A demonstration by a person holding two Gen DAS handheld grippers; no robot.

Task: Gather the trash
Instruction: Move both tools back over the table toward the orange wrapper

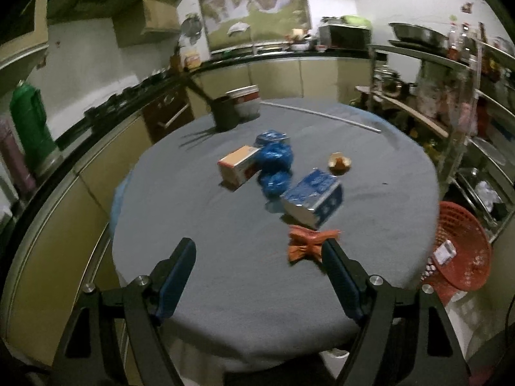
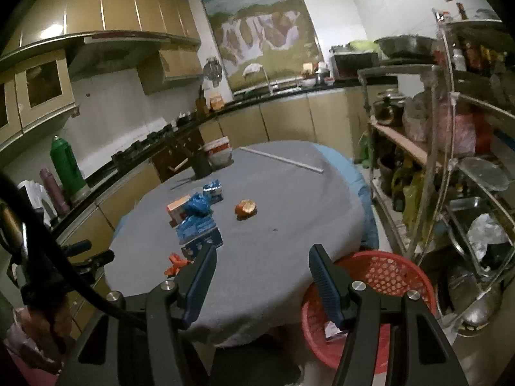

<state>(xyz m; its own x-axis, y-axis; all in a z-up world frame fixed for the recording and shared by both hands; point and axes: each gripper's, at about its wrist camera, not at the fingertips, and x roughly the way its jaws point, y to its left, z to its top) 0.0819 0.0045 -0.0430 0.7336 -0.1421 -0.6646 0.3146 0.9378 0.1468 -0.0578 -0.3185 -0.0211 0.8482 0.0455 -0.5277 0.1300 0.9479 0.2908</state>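
Trash lies on a round grey-covered table (image 1: 209, 257): an orange crumpled wrapper (image 1: 305, 244), a blue carton (image 1: 313, 197), crumpled blue plastic (image 1: 273, 167), an orange-white box (image 1: 238, 164), a small blue pack (image 1: 270, 136) and a bitten orange fruit (image 1: 338, 161). My left gripper (image 1: 259, 251) is open above the near table edge, its right finger beside the wrapper. My right gripper (image 2: 262, 257) is open and empty, over the table's near right edge. A red basket (image 2: 379, 289) stands below the table on the right, with a scrap inside. The fruit also shows in the right wrist view (image 2: 246, 209).
A dark cup (image 1: 225, 112), stacked bowls (image 1: 246, 99) and a white rod (image 1: 325, 115) sit at the table's far side. A metal shelf rack (image 2: 450, 160) with pots stands right. Kitchen counter and cabinets (image 1: 80, 160) run left and behind.
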